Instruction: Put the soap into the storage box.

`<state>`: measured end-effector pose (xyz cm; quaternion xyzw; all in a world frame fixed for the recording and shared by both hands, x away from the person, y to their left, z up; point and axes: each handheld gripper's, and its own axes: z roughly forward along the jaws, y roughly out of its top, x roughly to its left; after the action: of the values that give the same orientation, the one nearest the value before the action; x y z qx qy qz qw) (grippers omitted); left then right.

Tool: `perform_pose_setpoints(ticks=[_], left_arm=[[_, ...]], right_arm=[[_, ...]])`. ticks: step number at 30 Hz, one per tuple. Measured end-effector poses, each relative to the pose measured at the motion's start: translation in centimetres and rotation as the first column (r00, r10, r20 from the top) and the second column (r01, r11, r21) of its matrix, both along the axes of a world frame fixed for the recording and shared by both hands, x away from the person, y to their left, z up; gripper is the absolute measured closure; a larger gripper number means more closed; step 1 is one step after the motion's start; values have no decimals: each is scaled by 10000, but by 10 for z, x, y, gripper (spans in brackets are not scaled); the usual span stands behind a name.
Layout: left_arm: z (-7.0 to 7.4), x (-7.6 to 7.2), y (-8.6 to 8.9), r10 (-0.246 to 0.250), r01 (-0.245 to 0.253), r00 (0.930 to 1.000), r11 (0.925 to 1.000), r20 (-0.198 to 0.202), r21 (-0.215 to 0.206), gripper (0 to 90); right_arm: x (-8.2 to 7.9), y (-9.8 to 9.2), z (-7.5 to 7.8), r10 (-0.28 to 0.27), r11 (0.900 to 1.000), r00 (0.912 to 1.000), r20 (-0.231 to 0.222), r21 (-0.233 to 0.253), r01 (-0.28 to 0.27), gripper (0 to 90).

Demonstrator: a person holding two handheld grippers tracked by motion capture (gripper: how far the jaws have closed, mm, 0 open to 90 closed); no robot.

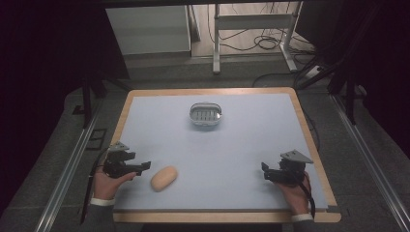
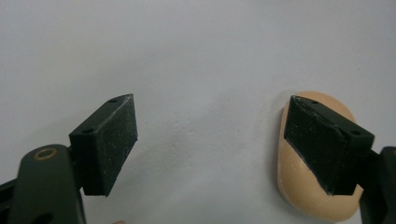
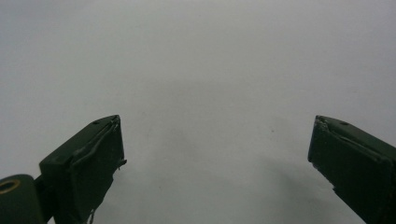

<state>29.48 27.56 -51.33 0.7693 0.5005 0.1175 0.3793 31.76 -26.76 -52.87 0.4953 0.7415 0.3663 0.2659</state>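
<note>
Left hand-held gripper (image 1: 143, 167) hanging wide apart just beside the tan soap bar (image 1: 164, 178) on the tabletop (image 1: 241, 145), nothing grabbed yet. Right hand-held gripper (image 1: 265, 172) idling apart too. Soap dish (image 1: 206, 114) sitting well away, waiting.

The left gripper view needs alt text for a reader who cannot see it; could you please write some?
The left gripper hangs open over a pale grey table top, its two black jaws spread wide apart. A tan, oval bar of soap lies on the table behind the jaw at the picture's right, partly hidden by it, and nothing sits between the jaws.
</note>
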Motion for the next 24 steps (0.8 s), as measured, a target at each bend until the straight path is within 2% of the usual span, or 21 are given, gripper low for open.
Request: perform_pose_setpoints(ticks=[5, 6, 9, 10, 12, 16, 24], left_arm=[[0, -3, 1, 189, -190, 9998, 9995, 42, 242, 173], [0, -4, 1, 168, -169, 9999, 9990, 37, 423, 173], [1, -5, 0, 229, -233, 9997, 9983, 79, 535, 172], [1, -5, 0, 229, -233, 9997, 9983, 79, 535, 172], [3, -6, 1, 500, -520, 9979, 9974, 402, 500, 186], [7, -6, 3, 605, -621, 9970, 9975, 488, 327, 198], [5, -4, 1, 280, -290, 9986, 9993, 460, 225, 194]], right_arm=[[1, -2, 0, 151, 9997, 9998, -126, 183, -148, 37], [1, -2, 0, 218, 9996, 9997, -122, 201, -216, 37], [-1, 0, 0, 218, 9998, 9998, 13, 1, -218, 36], [-2, 0, 0, 204, 9998, 9997, 102, -65, -204, 37], [-3, 0, 0, 181, 9998, 9997, 154, -37, -180, 43], [-4, -1, 0, 202, 9998, 9996, 192, 75, -203, 47], [-6, -3, 1, 200, 9995, 9993, 314, 239, -208, 47]])
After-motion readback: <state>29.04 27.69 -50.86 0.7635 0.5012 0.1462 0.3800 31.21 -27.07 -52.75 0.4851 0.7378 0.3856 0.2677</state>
